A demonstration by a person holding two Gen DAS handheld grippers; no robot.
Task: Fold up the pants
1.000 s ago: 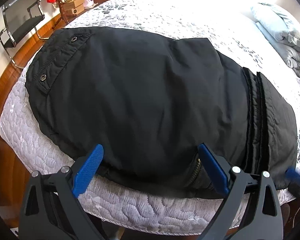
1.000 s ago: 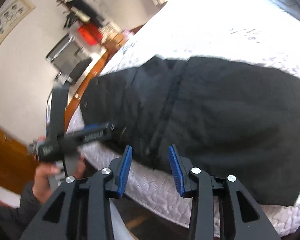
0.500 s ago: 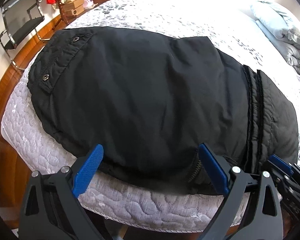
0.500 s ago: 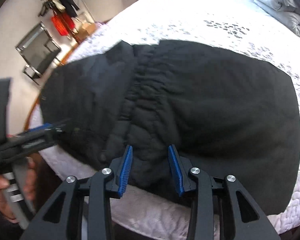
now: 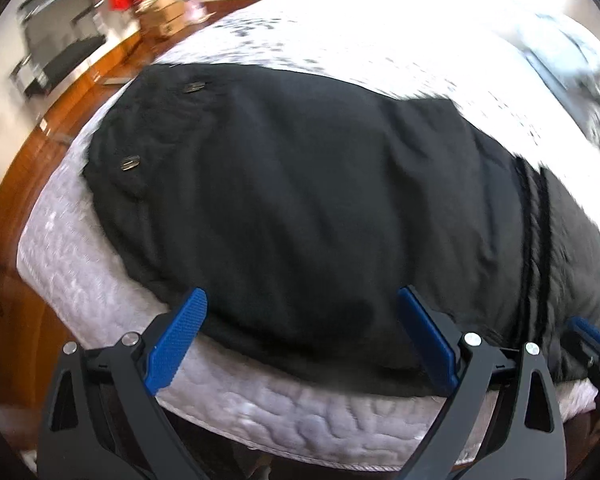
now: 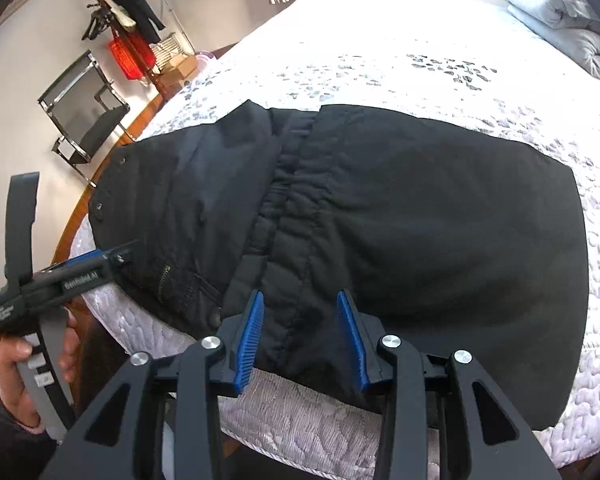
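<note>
Right tongs (image 6: pixel 300 336) had swung in over the pants' (image 6: pixel 420 220) near edge, jaws part-spread, gripping nothing. Left tongs (image 5: pixel 300 336) wide apart, empty. Fabric soft, padded, limp; best pinched at the elastic waistband (image 6: pixel 296 196).

Pants (image 6: pixel 400 216) lie folded on my bed (image 6: pixel 380 68), along its near edge, waistband (image 6: pixel 296 200) across the middle of the bundle. My left gripper (image 5: pixel 300 336) hangs over the near edge with the snap-buttoned end (image 5: pixel 156 128) far to its left; my right gripper (image 6: pixel 300 336) sits over the waistband's near end, zipper (image 6: pixel 165 276) just to its left. Beyond the bed's left corner stand a chair (image 6: pixel 88 120) and coat rack (image 6: pixel 116 12); pillows (image 6: pixel 560 4) lie far right.
</note>
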